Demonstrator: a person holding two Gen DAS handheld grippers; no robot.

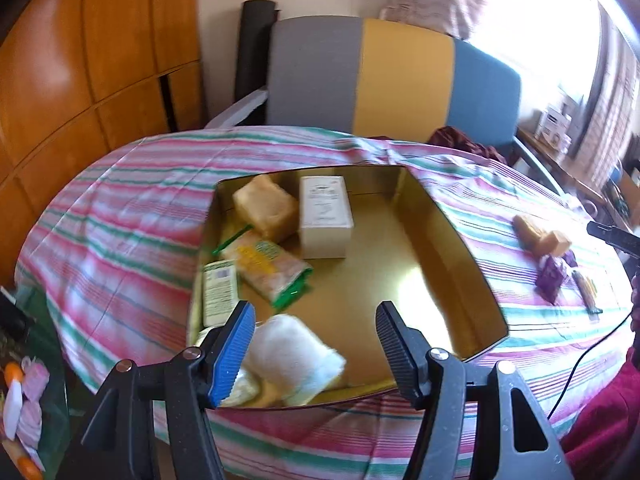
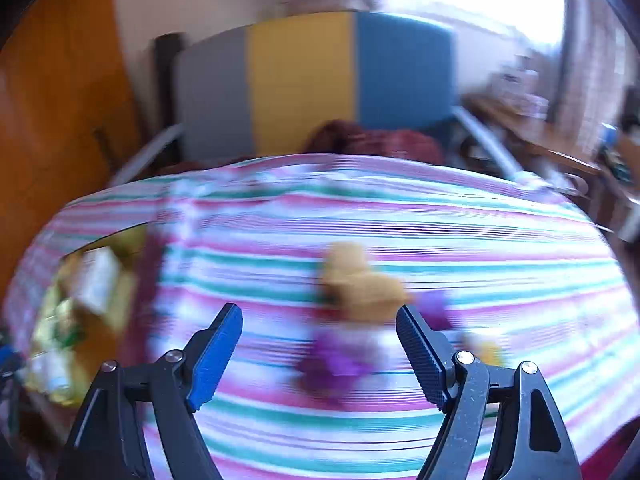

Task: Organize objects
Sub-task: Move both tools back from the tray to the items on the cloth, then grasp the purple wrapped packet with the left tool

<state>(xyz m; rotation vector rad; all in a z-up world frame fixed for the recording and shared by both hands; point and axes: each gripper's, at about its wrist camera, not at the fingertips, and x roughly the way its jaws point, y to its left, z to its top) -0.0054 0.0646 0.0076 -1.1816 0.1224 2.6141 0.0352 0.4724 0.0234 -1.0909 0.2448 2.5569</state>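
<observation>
A gold tin box (image 1: 452,240) lies open on the striped tablecloth (image 1: 120,216). Inside are a tan block (image 1: 266,206), a white carton (image 1: 326,216), a green-edged packet (image 1: 268,268), a small green-labelled box (image 1: 219,292) and a white cloth roll (image 1: 294,354). My left gripper (image 1: 316,344) is open and empty over the tin's near end, beside the cloth roll. My right gripper (image 2: 320,354) is open and empty above the blurred tan pieces (image 2: 360,284) and purple wrapper (image 2: 340,360) on the cloth. These show in the left wrist view too, the tan pieces (image 1: 542,236) and purple wrapper (image 1: 554,276).
A grey, yellow and blue chair (image 1: 396,80) stands behind the table with dark red cloth (image 1: 464,140) on it. Wooden cabinets (image 1: 80,60) are at the left. A cluttered shelf (image 1: 560,128) is at the right. The tin (image 2: 80,292) sits at the left in the right wrist view.
</observation>
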